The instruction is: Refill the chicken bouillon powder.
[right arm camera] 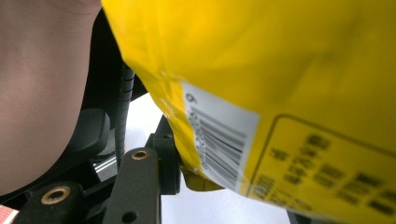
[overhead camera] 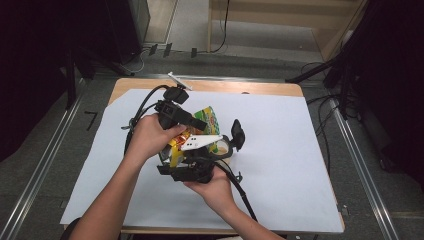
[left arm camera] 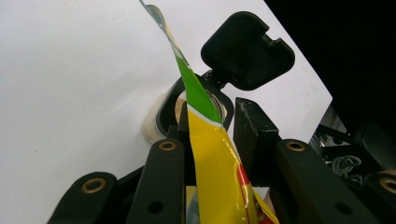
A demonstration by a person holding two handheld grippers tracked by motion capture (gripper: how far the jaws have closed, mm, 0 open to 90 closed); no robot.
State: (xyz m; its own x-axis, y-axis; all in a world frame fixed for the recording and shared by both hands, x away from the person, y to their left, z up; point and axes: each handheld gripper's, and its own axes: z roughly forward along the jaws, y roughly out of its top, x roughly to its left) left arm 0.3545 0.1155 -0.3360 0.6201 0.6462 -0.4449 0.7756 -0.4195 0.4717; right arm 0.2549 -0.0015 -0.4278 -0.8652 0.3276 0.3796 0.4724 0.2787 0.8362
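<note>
A yellow and green snack bag (overhead camera: 209, 118) hangs between my two grippers over the middle of the table. My left gripper (overhead camera: 200, 125) comes in from the upper left and is shut on the bag (left arm camera: 210, 158), which stands edge-on between its jaws with its green top end up. My right gripper (overhead camera: 176, 159) grips the bag's lower yellow end from below. In the right gripper view the barcode side of the bag (right arm camera: 261, 84) lies against one finger (right arm camera: 164, 154), and the other finger is hidden behind it. Just past the bag stands a small jar (overhead camera: 223, 146) (left arm camera: 161, 116) with its black flip lid (overhead camera: 238, 134) (left arm camera: 247, 49) open.
A white paper sheet (overhead camera: 280, 165) covers the wooden table (overhead camera: 240, 87). The floor around it has metal rails (overhead camera: 360, 165) and loose cables (overhead camera: 325, 115). Dark equipment stands at both sides.
</note>
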